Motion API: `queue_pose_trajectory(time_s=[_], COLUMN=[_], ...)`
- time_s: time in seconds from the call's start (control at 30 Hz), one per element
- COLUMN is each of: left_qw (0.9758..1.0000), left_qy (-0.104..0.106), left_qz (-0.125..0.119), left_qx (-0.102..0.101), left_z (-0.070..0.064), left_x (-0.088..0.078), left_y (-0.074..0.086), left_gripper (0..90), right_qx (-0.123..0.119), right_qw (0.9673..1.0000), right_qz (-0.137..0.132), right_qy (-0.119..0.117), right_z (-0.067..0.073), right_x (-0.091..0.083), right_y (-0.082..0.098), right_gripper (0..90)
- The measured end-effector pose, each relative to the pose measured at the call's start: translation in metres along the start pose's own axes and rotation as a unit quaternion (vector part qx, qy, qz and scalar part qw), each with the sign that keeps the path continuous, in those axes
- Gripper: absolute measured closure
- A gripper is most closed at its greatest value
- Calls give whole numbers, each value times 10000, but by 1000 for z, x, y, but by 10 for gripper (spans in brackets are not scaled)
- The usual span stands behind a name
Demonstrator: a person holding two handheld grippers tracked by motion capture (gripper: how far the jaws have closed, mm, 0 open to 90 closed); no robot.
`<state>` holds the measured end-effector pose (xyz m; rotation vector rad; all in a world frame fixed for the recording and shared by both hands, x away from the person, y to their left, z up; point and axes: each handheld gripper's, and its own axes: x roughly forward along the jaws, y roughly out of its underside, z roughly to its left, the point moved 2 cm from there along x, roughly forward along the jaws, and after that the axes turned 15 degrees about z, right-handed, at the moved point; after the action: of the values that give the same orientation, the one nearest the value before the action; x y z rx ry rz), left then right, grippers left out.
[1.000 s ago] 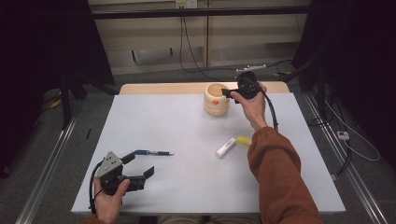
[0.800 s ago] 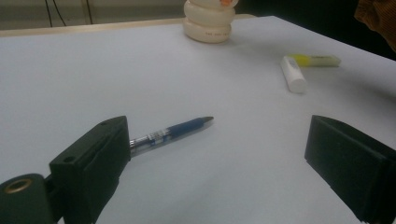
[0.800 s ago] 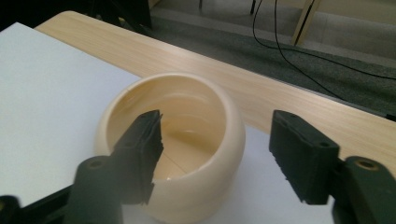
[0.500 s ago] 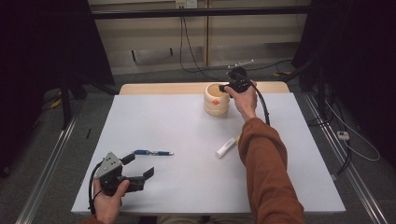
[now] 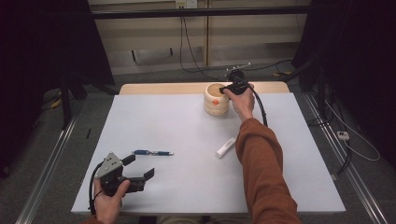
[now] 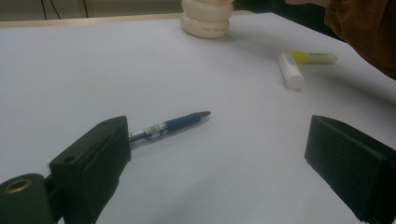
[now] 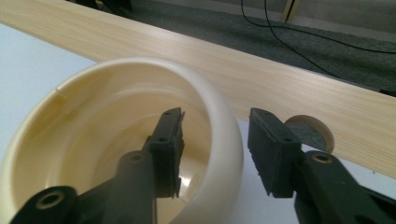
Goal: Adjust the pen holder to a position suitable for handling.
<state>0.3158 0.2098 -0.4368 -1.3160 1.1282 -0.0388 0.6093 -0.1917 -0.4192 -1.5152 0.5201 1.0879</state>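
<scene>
A cream ribbed cup (image 5: 215, 105) stands at the table's far edge. My right gripper (image 5: 225, 88) reaches down over its right rim. In the right gripper view the gripper (image 7: 215, 140) straddles the cup's wall (image 7: 219, 135), one jaw inside and one outside. The jaws have just been closing, and a small gap shows beside the wall. A blue pen (image 5: 152, 152) lies on the white table ahead of my left gripper (image 5: 138, 168). That gripper (image 6: 217, 154) stands open and empty near the front left edge, with the pen (image 6: 173, 125) just beyond its left jaw.
A white capped stick (image 5: 226, 147) lies mid-table beside the orange sleeve (image 5: 261, 158). The left gripper view shows it (image 6: 290, 71) with a yellow highlighter (image 6: 313, 57) next to it. A wooden strip (image 5: 187, 88) borders the far table edge, and cables cross the floor behind.
My right gripper has moved left and down onto the cup's rim and its jaws have narrowed. The sleeve now covers the yellow highlighter in the high view. The left hand has stayed put.
</scene>
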Motion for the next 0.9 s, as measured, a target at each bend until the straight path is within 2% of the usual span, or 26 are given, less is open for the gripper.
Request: queue_pose_trajectory(time_s=[0.07, 0.13, 0.23, 0.37, 0.4, 0.47, 0.67, 0.9], left_qw=[10000, 10000, 10000, 10000, 10000, 9999, 9999, 10000], left_qy=[20, 37, 36, 31, 43, 61, 48, 30], left_qz=[12, 40, 27, 55, 71, 91, 88, 52], left_qx=[-15, -1, 12, 24, 27, 45, 54, 60], left_z=[0, 0, 0, 0, 0, -1, -1, -1], left_x=[0, 1, 0, 1, 1, 2, 2, 1], left_y=[0, 1, 1, 1, 1, 1, 1, 1], left_gripper=[69, 69, 69, 70, 70, 69, 70, 70], right_qx=[29, 39, 110, 145, 187, 110, 151, 107], right_qw=[10000, 10000, 9999, 9998, 9997, 9998, 9996, 9996], right_qz=[-32, 13, 18, -71, -80, -109, -90, -64], right_qy=[-42, -70, -3, -86, -152, -104, -204, -266], right_z=[0, 1, 0, 0, 0, 2, 3, 6], right_x=[0, 0, 0, -1, -2, -2, -2, -11], right_y=[0, 0, 0, 0, -1, -1, -1, -1], right_gripper=[598, 654, 698, 739, 738, 739, 740, 743])
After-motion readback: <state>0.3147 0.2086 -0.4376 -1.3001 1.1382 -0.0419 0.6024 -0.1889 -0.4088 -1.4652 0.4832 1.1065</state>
